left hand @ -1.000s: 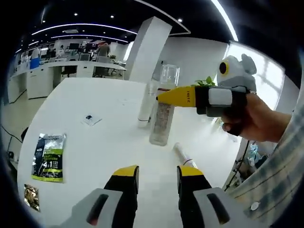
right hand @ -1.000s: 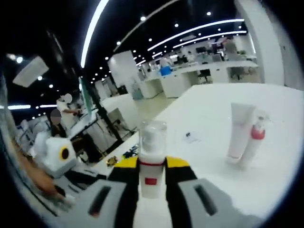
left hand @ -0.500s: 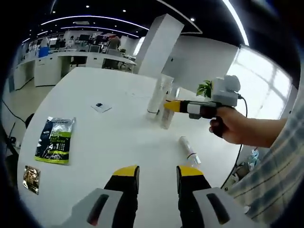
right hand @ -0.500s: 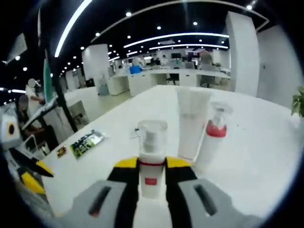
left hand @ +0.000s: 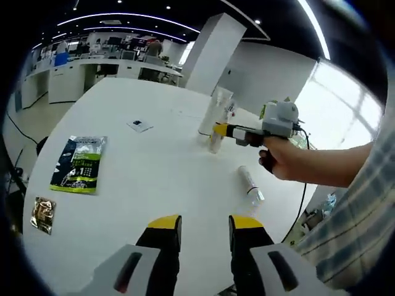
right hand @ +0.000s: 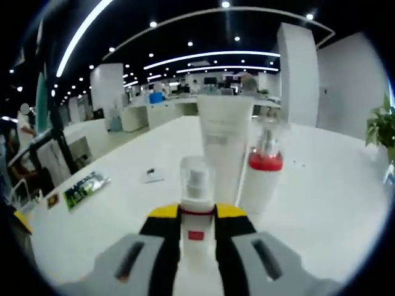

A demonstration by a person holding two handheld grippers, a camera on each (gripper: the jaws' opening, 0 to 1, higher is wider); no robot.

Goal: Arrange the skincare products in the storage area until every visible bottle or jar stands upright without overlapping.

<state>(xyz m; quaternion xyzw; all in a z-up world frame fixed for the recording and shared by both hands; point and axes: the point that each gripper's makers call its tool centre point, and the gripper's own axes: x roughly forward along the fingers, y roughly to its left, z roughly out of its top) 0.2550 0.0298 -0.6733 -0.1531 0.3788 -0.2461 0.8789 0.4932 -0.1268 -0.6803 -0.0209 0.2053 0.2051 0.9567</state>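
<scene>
My right gripper is shut on a clear-capped pump bottle with a red band, held upright. Close behind it stand a white tube and a red-collared spray bottle, both upright on the white table. In the left gripper view the right gripper holds that bottle right beside the white tube, near the table's far side. Another slim bottle lies on its side nearer me. My left gripper hovers open over the near table edge, with nothing between its fingers.
A green packet and a small brown packet lie at the left of the table. A small card lies farther back. A person's hand and sleeve reach in from the right. Office desks stand beyond.
The right gripper has carried the pump bottle closer to the white tube and the spray bottle, which now loom larger behind it. The left gripper's view has drawn back from the table.
</scene>
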